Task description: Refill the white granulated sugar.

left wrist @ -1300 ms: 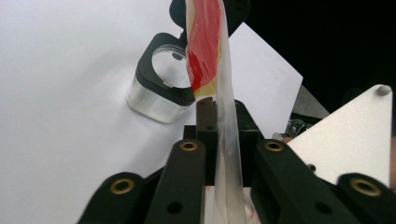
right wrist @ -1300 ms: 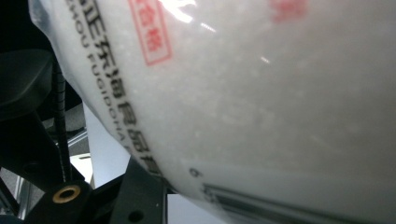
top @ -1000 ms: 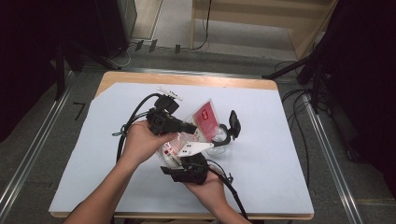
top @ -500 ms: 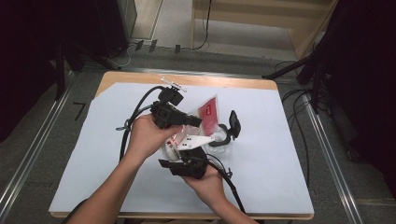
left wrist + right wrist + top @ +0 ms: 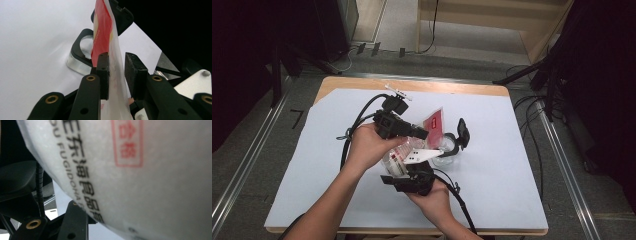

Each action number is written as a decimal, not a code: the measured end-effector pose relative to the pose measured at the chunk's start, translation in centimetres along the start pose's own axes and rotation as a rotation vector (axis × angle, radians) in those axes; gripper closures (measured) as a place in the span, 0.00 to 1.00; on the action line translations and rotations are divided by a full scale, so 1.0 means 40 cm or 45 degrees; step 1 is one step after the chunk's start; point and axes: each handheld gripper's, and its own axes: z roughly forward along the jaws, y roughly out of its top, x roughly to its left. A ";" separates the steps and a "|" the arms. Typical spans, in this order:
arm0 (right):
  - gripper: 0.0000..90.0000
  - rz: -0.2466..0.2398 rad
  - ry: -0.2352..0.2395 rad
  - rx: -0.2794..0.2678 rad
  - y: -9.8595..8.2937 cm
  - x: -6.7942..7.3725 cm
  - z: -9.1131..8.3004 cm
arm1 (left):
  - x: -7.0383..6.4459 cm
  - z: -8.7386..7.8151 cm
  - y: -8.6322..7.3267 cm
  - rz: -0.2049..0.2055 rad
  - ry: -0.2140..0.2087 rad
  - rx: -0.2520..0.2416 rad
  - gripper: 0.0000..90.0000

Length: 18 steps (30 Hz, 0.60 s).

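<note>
Here the left gripper [image 5: 116,75] stands part open around the packet [image 5: 105,32], jaws not pinching, above the table's [image 5: 512,200] middle. The right gripper's [image 5: 412,181] jaws can't be judged. If they're slack, the packet could drop beside the box [image 5: 447,145].

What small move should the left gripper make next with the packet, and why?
Probably close the left gripper: the packet stands between its jaws, touching one pad while a gap remains at the other, above the clear container.
</note>
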 end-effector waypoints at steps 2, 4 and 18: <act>0.69 0.008 0.006 -0.004 -0.001 0.000 0.000 | 0.003 -0.004 0.001 0.005 0.007 0.005 0.81; 0.70 0.008 0.005 -0.004 -0.001 -0.001 0.000 | 0.005 -0.008 -0.001 -0.006 0.009 -0.004 0.80; 0.61 -0.062 -0.025 0.043 0.015 0.014 0.004 | -0.009 0.005 0.004 0.011 0.018 -0.017 0.98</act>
